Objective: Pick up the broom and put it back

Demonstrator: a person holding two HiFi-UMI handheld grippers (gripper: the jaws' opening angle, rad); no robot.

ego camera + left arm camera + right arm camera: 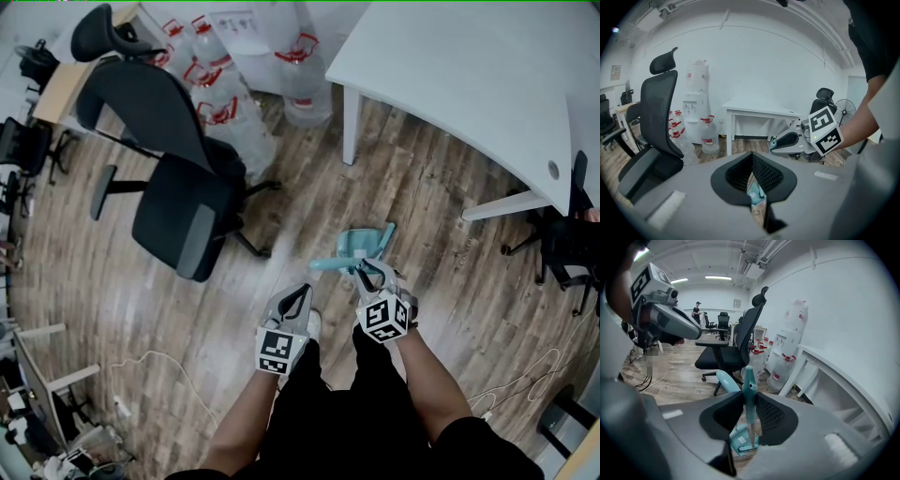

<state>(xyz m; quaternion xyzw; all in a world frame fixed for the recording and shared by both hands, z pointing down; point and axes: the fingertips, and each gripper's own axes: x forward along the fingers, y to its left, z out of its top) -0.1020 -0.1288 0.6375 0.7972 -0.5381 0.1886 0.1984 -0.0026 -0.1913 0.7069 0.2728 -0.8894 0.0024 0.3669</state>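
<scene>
A teal broom (pixel 750 394) stands upright, its handle between the jaws of my right gripper (pixel 750 409). The pads press on it from both sides. Its head (pixel 749 446) rests below on a teal dustpan (pixel 738 438), whose paler handle (pixel 725 380) leans off to the left. In the head view the dustpan (pixel 362 243) lies on the wood floor just beyond my right gripper (pixel 373 273). My left gripper (pixel 298 293) hovers beside it on the left, apart from the broom. Its jaws meet with nothing between them (pixel 751 172).
A black office chair (pixel 183 202) stands to the left and several water jugs (pixel 234 103) behind it. A white table (pixel 469 84) fills the upper right, with another dark chair (pixel 562 246) beneath its edge. Cables (pixel 159 373) trail on the floor at lower left.
</scene>
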